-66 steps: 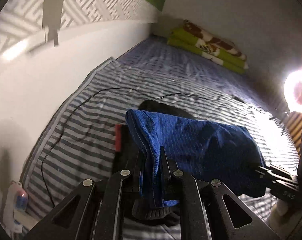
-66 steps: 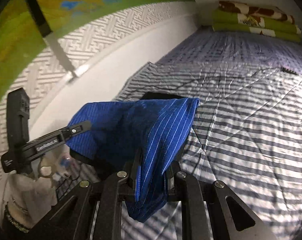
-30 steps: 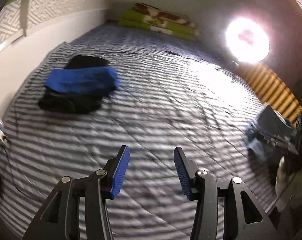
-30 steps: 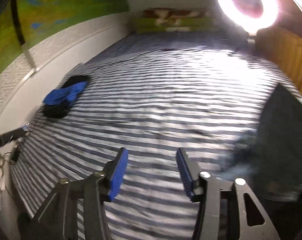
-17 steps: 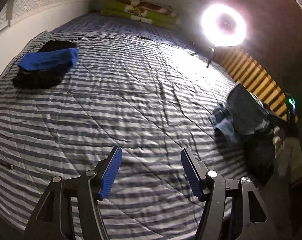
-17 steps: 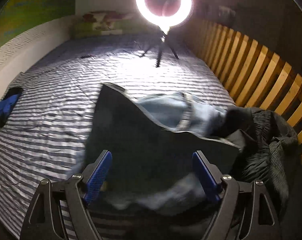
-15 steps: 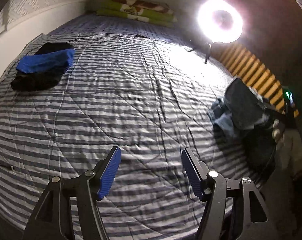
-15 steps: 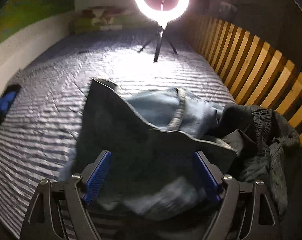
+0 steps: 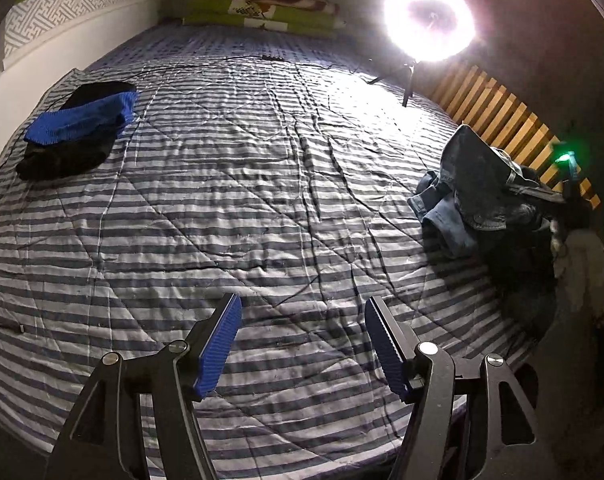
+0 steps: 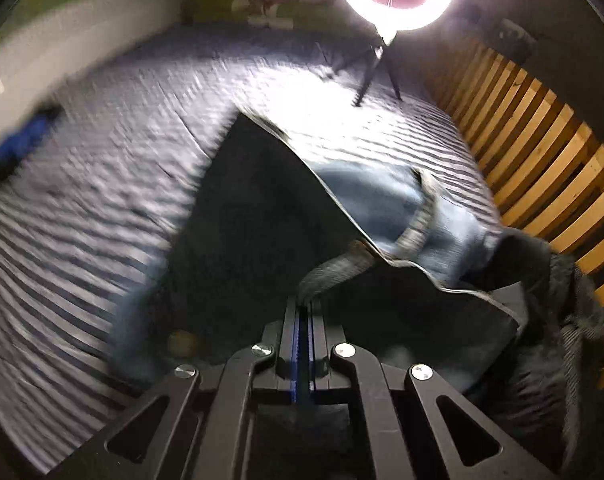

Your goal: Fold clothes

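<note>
Jeans sit pinched in your closed right tool; left tool gapes empty; thin grip may slip.

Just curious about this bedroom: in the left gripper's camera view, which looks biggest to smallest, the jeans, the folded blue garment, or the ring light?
1. jeans
2. folded blue garment and ring light: these look alike; glare swells the light, and distances differ, so no ranking.

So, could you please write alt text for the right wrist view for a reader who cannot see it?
The right gripper is shut on a fold of the jeans lying crumpled on a striped bedspread. A ring light glares at the far end, with wooden slats along the right side.
</note>
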Motion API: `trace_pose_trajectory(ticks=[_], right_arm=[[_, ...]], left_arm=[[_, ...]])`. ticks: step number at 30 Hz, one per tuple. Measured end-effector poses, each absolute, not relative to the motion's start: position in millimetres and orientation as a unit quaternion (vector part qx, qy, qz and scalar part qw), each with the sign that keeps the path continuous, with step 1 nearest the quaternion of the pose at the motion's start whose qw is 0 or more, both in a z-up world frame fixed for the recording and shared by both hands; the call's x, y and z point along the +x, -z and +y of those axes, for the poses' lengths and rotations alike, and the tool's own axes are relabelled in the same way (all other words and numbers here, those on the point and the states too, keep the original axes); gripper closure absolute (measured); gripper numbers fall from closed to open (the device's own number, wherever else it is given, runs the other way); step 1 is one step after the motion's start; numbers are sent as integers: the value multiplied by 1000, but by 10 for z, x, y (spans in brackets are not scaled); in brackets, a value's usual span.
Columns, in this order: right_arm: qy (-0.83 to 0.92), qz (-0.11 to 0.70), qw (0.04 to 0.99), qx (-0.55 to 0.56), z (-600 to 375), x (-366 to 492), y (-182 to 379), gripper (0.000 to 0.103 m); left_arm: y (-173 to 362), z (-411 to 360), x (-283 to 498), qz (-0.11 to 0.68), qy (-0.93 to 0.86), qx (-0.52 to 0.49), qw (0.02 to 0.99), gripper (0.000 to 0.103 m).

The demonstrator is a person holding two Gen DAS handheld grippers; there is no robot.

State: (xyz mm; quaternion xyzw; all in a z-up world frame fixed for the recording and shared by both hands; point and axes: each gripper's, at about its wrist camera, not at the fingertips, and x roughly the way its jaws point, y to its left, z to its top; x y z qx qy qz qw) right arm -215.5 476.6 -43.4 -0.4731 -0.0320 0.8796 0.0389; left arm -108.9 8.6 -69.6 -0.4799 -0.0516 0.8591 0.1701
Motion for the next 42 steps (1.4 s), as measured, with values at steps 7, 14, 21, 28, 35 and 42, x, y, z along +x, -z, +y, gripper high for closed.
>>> trace_pose_trajectory(ticks=[7,14,21,28,35,42], right_arm=[[-914,-58,-30,-401,3750,-2028,-13,99],[-899,36,-13,-435,4254,-2251,21,100],[-901,104,-18,-421,4512,-2180,-191,100],[-902,84,-112,-408,3345,-2264,-485,100],[-873,91,-270,-396,1831,-2308,-550,101],[-840,55,-379,-385,693,-2036,-603,101]], left_arm=[[704,-40,-1121,-69,-858,-481,169,35],[662,-333,-1010,-71,-864,-474,153,35],[879,-552,-1058,-107,-854,-490,139,35],[913,-567,-1065,-119,-855,-482,150,35],[870,-1003,-1025,-144,-863,-470,113,35],[913,-1469,-945,-184,-862,-467,68,35]])
